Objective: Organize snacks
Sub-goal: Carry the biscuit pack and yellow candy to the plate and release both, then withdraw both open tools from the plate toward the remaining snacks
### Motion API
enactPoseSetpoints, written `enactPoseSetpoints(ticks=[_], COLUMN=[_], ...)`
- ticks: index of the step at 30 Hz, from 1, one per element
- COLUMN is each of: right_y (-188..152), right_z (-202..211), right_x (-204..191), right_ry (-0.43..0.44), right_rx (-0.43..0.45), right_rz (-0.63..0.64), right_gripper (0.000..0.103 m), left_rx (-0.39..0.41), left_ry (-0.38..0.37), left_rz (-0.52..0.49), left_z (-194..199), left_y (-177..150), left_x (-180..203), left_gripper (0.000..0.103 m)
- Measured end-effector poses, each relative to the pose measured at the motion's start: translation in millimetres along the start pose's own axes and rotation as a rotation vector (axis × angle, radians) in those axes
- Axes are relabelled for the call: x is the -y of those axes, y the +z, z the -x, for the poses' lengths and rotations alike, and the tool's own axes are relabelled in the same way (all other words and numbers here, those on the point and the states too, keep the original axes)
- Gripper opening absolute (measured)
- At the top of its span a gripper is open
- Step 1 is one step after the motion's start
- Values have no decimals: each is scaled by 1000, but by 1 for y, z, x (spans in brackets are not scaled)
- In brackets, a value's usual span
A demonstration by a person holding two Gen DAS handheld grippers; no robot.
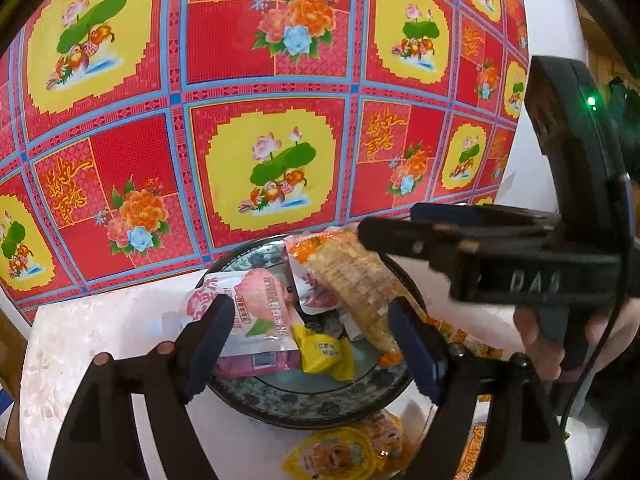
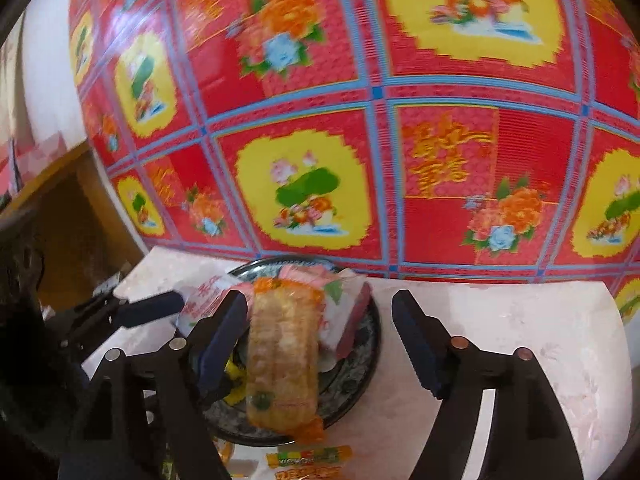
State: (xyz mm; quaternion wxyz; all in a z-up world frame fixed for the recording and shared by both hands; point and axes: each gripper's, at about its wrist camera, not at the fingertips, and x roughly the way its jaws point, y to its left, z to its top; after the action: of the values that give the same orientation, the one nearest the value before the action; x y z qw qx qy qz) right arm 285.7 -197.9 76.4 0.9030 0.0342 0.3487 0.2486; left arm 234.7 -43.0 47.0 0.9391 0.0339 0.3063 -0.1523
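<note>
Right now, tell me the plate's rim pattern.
Blue-and-white floral band on the plate, clearest in the left wrist view.

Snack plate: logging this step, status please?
Left gripper open, right gripper open. Cracker pack and pink packet on plate. Loose snacks remain outside.

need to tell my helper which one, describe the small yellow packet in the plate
Find the dark patterned plate on the pale table in front of the red floral cloth. The small yellow packet lies near its middle, between the pink peach packet and the long orange-ended cracker pack; it alone is plain yellow.
</note>
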Motion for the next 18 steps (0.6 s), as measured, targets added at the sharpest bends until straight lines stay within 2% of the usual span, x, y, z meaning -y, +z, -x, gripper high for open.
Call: enactPoseSetpoints(ticks=[7, 10, 15, 18], right_y=[0, -2, -3, -4], right_z=[-4, -7, 0, 8], right_x=[7, 5, 4, 0], right_ry=[-12, -51, -49, -67], right_rx=[-32, -55, -80, -69], right_rz=[-19, 12, 11, 30], right_gripper=[77, 77, 77, 77], left_rx=[-3, -11, -14, -10], left_ry=[-7, -4, 28, 21], left_rz=[14, 25, -23, -17], left_z=[-1, -1, 4, 10], left_y=[0, -1, -3, 2], left_x=[-2, -6, 0, 3], left_gripper=[83, 83, 83, 83])
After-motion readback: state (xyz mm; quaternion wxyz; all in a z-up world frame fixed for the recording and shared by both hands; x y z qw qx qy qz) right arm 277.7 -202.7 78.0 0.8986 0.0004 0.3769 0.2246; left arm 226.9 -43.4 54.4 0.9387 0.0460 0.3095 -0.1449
